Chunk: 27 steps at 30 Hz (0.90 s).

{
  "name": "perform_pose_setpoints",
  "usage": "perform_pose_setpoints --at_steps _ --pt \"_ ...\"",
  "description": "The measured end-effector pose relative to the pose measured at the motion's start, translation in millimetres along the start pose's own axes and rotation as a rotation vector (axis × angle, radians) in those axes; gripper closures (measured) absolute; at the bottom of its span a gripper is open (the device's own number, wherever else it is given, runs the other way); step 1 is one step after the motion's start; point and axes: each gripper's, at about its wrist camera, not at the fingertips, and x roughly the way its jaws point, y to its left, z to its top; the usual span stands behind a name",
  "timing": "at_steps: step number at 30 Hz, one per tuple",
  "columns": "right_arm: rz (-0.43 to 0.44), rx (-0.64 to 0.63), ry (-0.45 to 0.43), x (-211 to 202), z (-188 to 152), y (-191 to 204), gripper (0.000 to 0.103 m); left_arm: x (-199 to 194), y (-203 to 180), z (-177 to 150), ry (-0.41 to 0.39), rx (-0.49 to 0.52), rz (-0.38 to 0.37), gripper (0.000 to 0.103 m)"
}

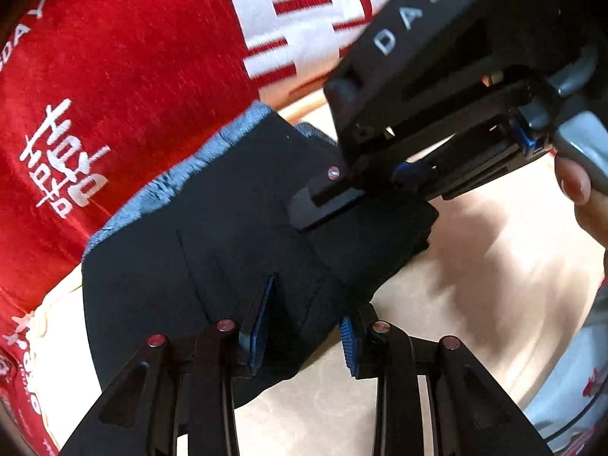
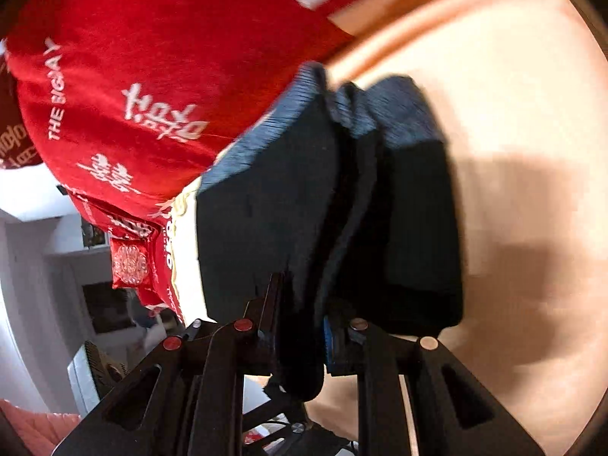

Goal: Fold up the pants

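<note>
The black pants (image 1: 228,250), with a grey-blue waistband (image 1: 182,182), are folded into a thick bundle over the beige table (image 1: 475,266). My left gripper (image 1: 304,342) is shut on the near edge of the bundle, its blue pads pressing on either side of the cloth. From the upper right, my right gripper (image 1: 364,190) is shut on the bundle's far edge. In the right wrist view the pants (image 2: 266,209) hang in several stacked layers, waistband (image 2: 402,114) at the top. There the right gripper (image 2: 300,342) pinches a fold of black cloth between its fingers.
A red cloth with white lettering (image 1: 114,76) covers the surface just beyond the pants, also seen as the red cloth (image 2: 152,57). A fingertip of the person's hand (image 1: 577,186) rests on the right gripper's handle. White furniture (image 2: 38,266) lies off the table's edge. Bare table (image 2: 513,95) extends right.
</note>
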Motion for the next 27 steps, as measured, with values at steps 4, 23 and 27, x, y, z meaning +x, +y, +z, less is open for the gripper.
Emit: perform_pose_setpoints --at_steps 4,23,27 --pt "0.009 0.03 -0.007 8.1 -4.6 -14.6 0.083 3.4 -1.1 -4.4 0.025 0.025 -0.006 0.057" --pt "-0.397 -0.136 -0.101 11.6 -21.6 31.2 0.069 -28.1 103.9 -54.0 0.211 -0.328 0.024 0.027" --pt "-0.553 -0.2 -0.123 18.6 -27.5 37.7 0.061 -30.7 118.0 -62.3 0.226 -0.378 0.017 0.027"
